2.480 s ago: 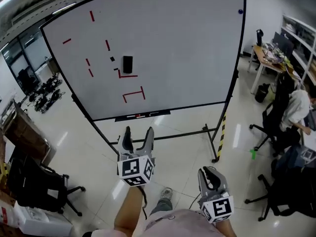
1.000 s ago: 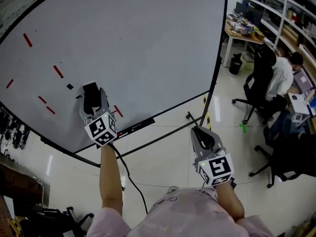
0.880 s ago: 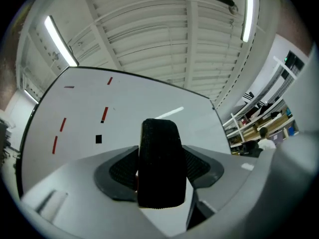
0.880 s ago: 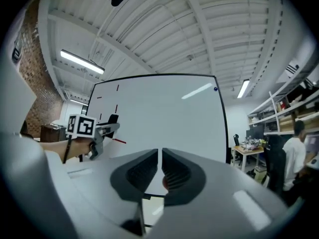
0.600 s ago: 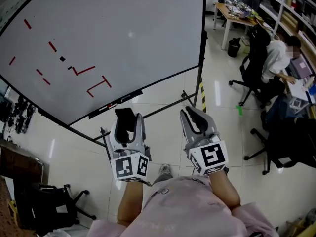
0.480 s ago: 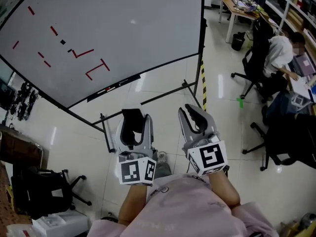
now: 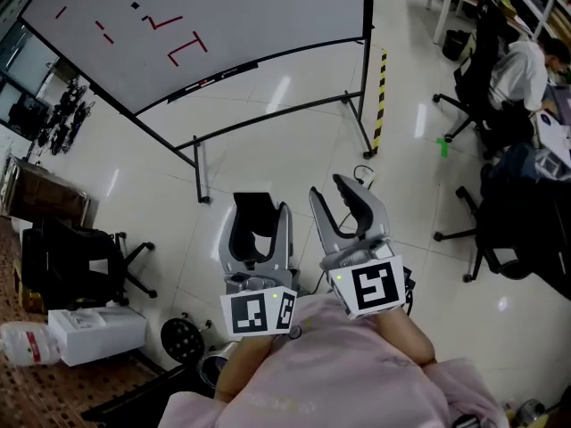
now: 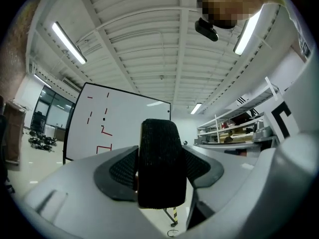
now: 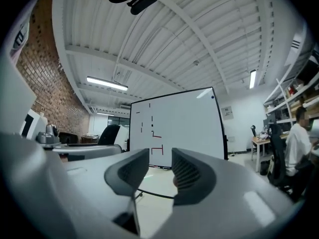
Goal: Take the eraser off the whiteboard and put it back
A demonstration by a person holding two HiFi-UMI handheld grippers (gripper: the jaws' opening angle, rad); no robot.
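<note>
The black eraser [image 7: 253, 212] is off the whiteboard [image 7: 223, 16] and clamped upright in my left gripper [image 7: 260, 205], low and close to the body. In the left gripper view the eraser [image 8: 159, 168] fills the gap between the pads. The board, with red marks and a small black magnet, stands far off at the upper left. My right gripper [image 7: 335, 190] is beside the left one; its jaws are opening and nothing is between them [image 9: 160, 171]. The whiteboard [image 9: 179, 123] shows beyond them.
The board's stand has a foot with yellow-black tape [image 7: 380, 78] on the glossy floor. A person sits at a desk [image 7: 526, 61] at the right, with office chairs [image 7: 508, 230] nearby. A black chair [image 7: 71, 266] and a white box [image 7: 94, 333] are at the left.
My left gripper took the eraser from the board and drew back to the body. The board has receded to the upper left. The right jaws have spread apart.
</note>
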